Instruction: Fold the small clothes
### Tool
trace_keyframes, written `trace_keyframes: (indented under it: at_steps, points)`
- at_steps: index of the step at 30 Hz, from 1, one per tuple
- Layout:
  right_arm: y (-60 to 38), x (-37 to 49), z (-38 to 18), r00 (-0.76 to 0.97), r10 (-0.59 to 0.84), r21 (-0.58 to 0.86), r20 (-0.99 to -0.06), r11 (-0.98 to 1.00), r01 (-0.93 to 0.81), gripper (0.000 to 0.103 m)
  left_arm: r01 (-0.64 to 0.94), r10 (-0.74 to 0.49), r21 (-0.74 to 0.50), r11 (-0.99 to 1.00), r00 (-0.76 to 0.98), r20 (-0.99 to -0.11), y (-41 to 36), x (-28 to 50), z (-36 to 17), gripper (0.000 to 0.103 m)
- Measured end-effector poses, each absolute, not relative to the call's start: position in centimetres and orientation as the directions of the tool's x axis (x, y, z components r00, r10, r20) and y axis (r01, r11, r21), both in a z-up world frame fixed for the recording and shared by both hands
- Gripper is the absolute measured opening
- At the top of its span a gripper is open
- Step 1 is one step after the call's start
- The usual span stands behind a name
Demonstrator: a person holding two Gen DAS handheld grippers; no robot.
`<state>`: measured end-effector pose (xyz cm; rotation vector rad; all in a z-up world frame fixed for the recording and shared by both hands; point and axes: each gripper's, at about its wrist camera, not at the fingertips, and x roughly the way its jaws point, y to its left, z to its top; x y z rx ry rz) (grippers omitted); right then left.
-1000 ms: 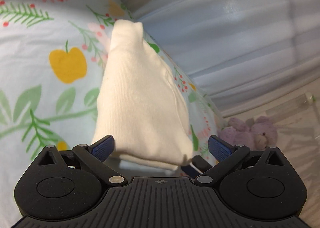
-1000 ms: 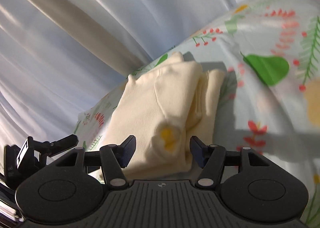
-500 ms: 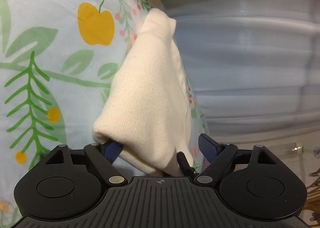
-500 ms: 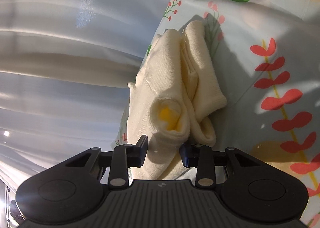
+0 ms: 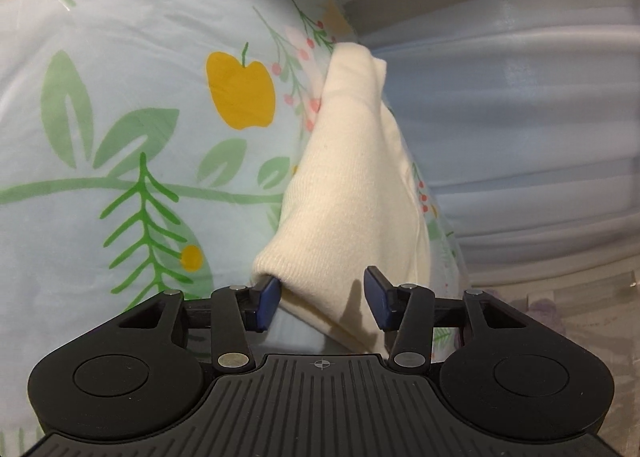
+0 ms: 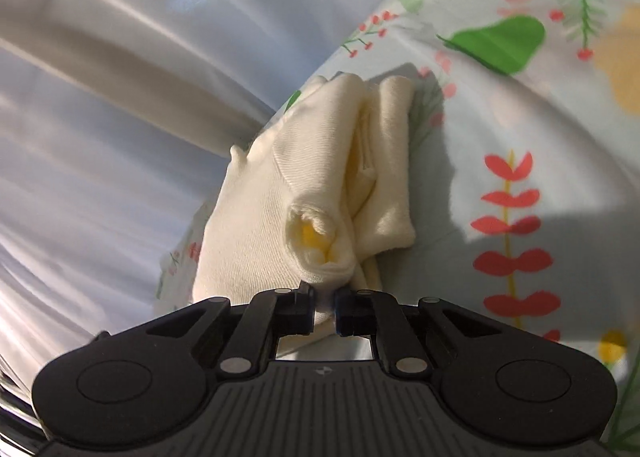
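Observation:
A small cream knit garment [image 5: 352,193] lies folded on a floral bedsheet [image 5: 120,117] near the bed's edge. My left gripper [image 5: 324,299] is open, its blue-padded jaws on either side of the garment's near corner, the left pad touching the cloth. In the right wrist view the same garment [image 6: 280,197] shows stacked folds and a bunched opening. My right gripper [image 6: 324,309] is shut on the garment's near edge, with cloth pinched between its jaws.
A pale pleated curtain [image 5: 520,117] hangs right beside the bed edge, also in the right wrist view [image 6: 120,77]. The floral sheet [image 6: 520,177] spreads to the right. A purple plush toy [image 5: 540,309] lies on the floor below.
My right gripper has closed from open onto the garment's edge. My left gripper's jaws have narrowed around the other end and stay open. Both views have shifted.

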<state>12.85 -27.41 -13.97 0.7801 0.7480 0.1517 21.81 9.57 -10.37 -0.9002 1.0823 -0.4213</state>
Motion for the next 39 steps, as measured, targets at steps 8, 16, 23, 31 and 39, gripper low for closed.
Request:
trace_keyframes:
  at_steps: [8, 16, 23, 31, 39]
  points:
    - [-27.3, 10.8, -8.8, 0.762, 0.204, 0.450, -0.614, 0.884, 0.126, 0.030, 0.038, -0.500, -0.572, 0.819, 0.537, -0.680, 10.4, 20.9, -5.1, 0.064]
    - [-22.4, 15.9, -8.5, 0.780, 0.103, 0.101, -0.618, 0.994, -0.051, 0.018, 0.160, -0.405, -0.383, 0.910, 0.545, -0.734, 3.9, 25.7, -4.8, 0.073]
    - [-23.7, 15.5, -9.4, 0.746, 0.088, 0.091, -0.660, 0.995, -0.037, 0.023, 0.161, -0.315, -0.271, 0.949, 0.505, -0.803, 2.5, 26.0, -6.1, 0.083]
    - [-22.3, 15.9, -10.3, 0.745, 0.059, 0.010, -0.664, 0.997, -0.070, 0.025, 0.154, -0.286, -0.240, 0.958, 0.506, -0.814, 2.1, 26.6, -6.6, 0.090]
    - [-23.4, 14.8, -9.8, 0.764, 0.052, -0.004, -0.643, 0.997, -0.071, 0.033, 0.139, -0.277, -0.240, 0.961, 0.514, -0.812, 3.6, 25.2, -6.1, 0.092]
